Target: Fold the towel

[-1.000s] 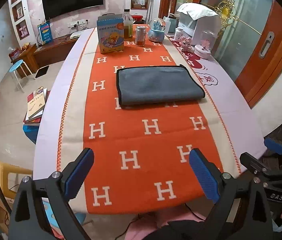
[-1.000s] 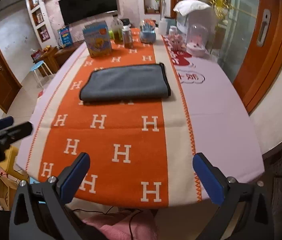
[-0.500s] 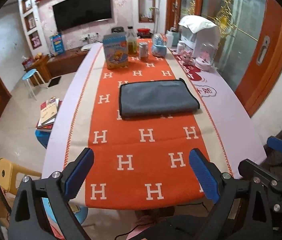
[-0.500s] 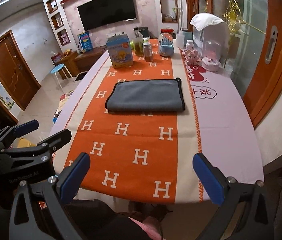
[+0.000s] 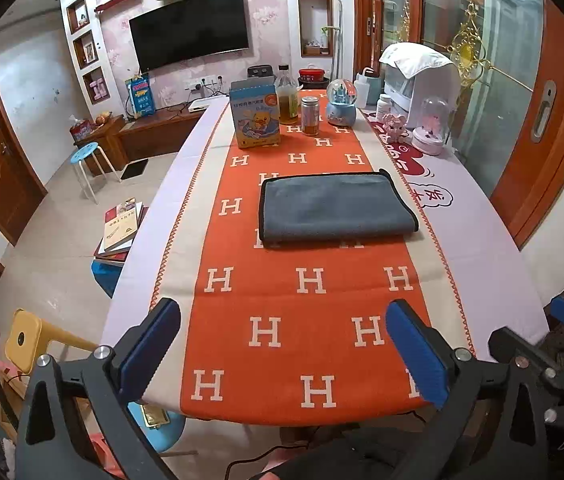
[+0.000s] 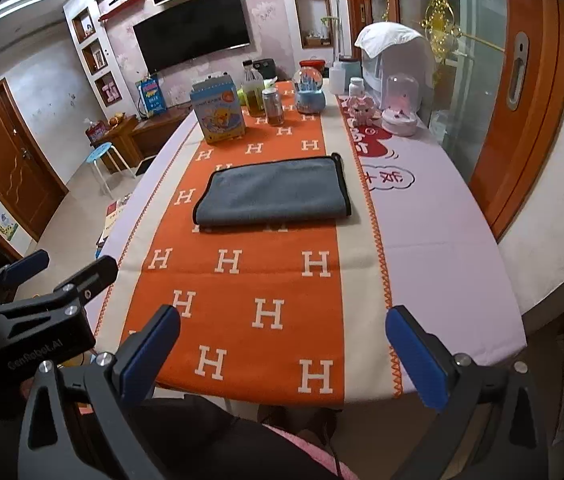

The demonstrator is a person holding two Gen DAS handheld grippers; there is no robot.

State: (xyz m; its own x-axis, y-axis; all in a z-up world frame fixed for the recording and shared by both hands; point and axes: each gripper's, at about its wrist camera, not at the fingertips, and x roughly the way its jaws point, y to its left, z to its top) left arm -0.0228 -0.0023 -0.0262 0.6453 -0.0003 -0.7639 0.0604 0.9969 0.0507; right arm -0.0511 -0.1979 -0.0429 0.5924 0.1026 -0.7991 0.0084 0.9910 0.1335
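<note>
**Currently: both grippers retracted, towel folded**

Compared with one second ago, both cameras have pulled back and risen; more table (image 5: 493, 264) is visible. The grey towel (image 5: 335, 210) lies folded on the orange runner (image 5: 305, 320), suggesting folding is complete. Left gripper (image 5: 283, 354) and right gripper (image 6: 282, 354) are spread wide, holding nothing.

Large white "H" letters repeated across the orange table runner (image 5: 309, 300). "GenRobot.AI" printed on the left gripper (image 6: 22, 280) body. Red Chinese characters, possibly "波才", in a cloud outline on the tablecloth (image 6: 421, 216), far right.
</note>
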